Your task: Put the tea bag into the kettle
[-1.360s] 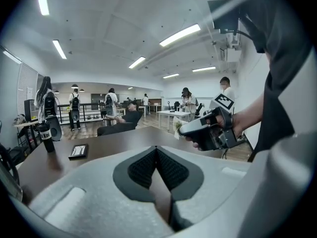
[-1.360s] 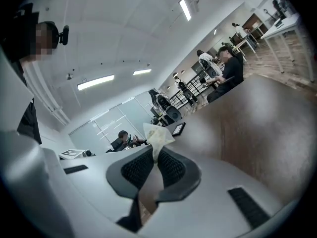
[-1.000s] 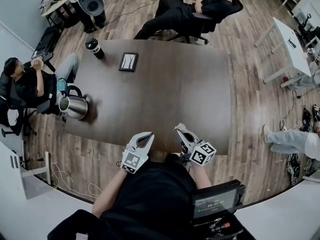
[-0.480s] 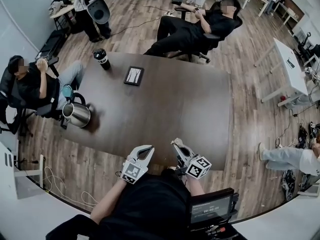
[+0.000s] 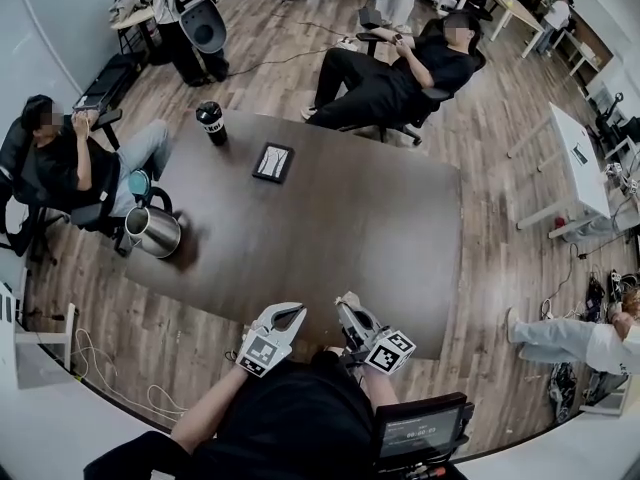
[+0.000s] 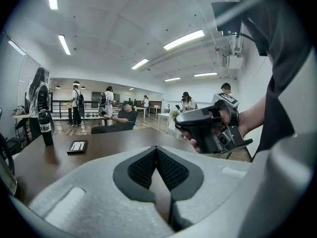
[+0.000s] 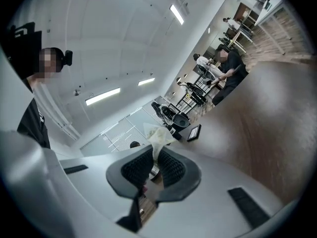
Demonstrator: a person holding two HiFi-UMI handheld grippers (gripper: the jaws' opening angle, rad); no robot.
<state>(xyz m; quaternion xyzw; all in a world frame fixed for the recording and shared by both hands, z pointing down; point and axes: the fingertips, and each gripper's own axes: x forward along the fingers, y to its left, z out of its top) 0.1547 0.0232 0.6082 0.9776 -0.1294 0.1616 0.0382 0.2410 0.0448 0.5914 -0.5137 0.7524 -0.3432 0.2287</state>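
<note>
A steel kettle with a black handle stands on the left end of the dark table. My right gripper hovers over the table's near edge, far from the kettle. It is shut on a pale, crumpled tea bag, which sticks out past the pads in the right gripper view. My left gripper is beside it on the left, its jaws shut with nothing between them. The hand holding the right gripper appears in the left gripper view.
A black tumbler and a flat black tray sit at the table's far left. People sit in chairs at the left end near the kettle and behind the far edge. A white desk stands to the right.
Both grippers sit lower in the head view, nearer the table's front edge. The right one, still holding the tea bag, has drifted a little toward the left one. The head view has shifted.
</note>
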